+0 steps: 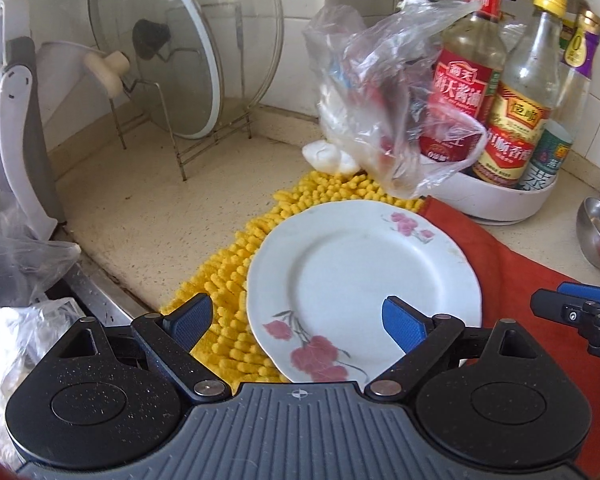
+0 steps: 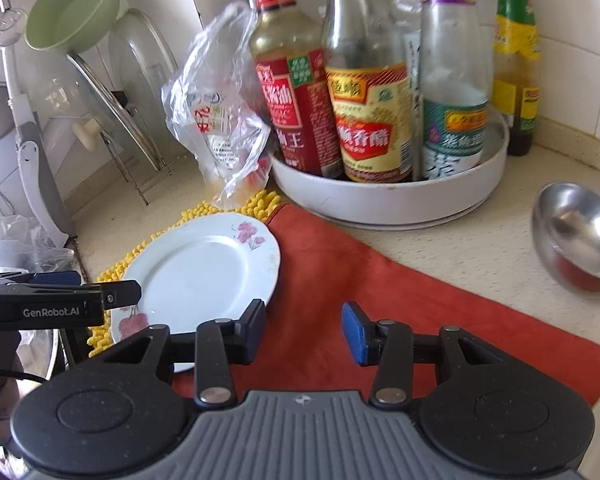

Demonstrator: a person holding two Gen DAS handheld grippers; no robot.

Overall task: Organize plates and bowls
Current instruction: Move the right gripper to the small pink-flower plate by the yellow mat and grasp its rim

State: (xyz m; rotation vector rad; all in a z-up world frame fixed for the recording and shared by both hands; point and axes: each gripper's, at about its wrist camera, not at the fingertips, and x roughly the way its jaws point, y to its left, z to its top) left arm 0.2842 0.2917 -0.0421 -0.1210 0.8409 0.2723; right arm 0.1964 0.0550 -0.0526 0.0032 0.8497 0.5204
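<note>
One plate [image 1: 360, 276]: lay flat, half on the yellow mat [image 1: 236, 264], half on the red cloth [image 2: 380, 280].
Left gripper [image 1: 296, 322]: wide open, empty, plate just ahead, nearer.
Right gripper [image 2: 304, 330]: open, empty, plate to its left.

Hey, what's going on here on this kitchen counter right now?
A person is tidying dishes with two handheld grippers. The left gripper, open, is at the near rim of the white floral plate, which lies partly on a yellow shaggy mat and partly on a red cloth. The right gripper, also open, hovers over the cloth holding nothing. Steel bowls wait at the right, untouched.
</note>
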